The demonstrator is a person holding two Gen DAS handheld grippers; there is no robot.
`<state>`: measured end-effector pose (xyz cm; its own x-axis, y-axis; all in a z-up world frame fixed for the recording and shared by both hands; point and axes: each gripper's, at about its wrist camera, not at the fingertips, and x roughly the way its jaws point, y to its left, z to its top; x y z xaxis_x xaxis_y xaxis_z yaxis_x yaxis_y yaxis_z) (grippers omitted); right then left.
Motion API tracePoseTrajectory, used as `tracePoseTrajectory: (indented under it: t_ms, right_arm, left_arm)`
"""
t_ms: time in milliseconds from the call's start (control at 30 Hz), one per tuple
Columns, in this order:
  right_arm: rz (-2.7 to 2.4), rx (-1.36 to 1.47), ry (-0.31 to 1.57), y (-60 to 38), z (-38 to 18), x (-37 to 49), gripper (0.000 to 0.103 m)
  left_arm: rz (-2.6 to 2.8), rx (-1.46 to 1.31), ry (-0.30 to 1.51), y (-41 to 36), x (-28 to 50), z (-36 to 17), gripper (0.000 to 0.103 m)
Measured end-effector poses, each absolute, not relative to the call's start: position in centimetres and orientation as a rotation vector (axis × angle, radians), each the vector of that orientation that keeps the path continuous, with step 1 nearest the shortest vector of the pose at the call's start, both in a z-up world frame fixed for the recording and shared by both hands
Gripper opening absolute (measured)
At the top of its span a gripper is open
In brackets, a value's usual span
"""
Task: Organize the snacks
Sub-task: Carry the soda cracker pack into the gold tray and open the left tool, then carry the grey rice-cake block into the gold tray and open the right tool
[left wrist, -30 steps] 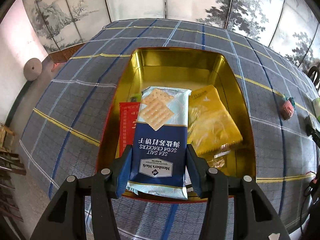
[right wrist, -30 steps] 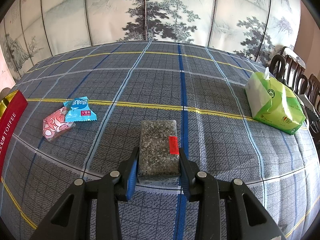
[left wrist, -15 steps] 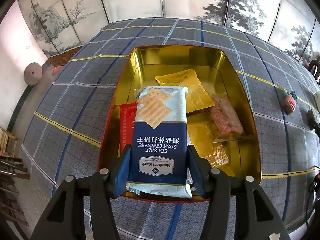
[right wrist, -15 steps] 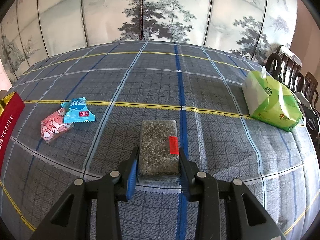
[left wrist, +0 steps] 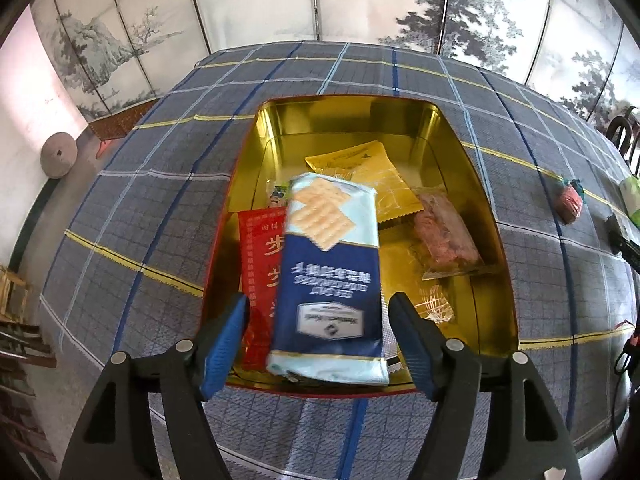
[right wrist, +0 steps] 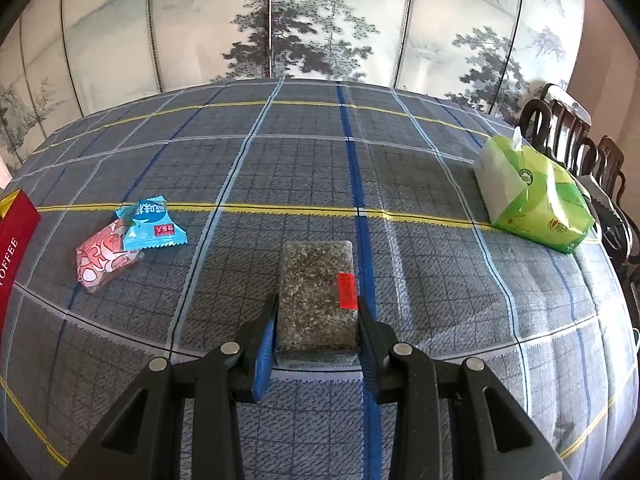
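Gaping left tongs [left wrist: 320, 322] flank crackers [left wrist: 330, 276]; right tongs [right wrist: 316, 320] clamp a block [right wrist: 317, 294].

Both views are bright with even daylight and only soft shadows. Strong fisheye bending bows the counter [right wrist: 400, 168] and darkens every corner. The gold tin [left wrist: 492, 248] throws warm glare off its inner walls. The cracker packet [left wrist: 332, 280] is smeared by motion blur, its lettering unreadable; the right wrist view is sharp throughout.
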<state>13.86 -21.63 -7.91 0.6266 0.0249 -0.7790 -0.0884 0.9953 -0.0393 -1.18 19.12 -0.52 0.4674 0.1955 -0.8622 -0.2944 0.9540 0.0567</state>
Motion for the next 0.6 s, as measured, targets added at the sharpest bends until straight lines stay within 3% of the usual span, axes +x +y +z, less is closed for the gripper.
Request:
tracePoseTrajectory:
  t_ms: [600]
  right_arm:
    - [0.054,-0.083,0.896,-18.8,-6.6,12.0,0.036]
  left_arm:
    - [0.246,-0.107,0.975,19.3,-1.9,0.9,0.084]
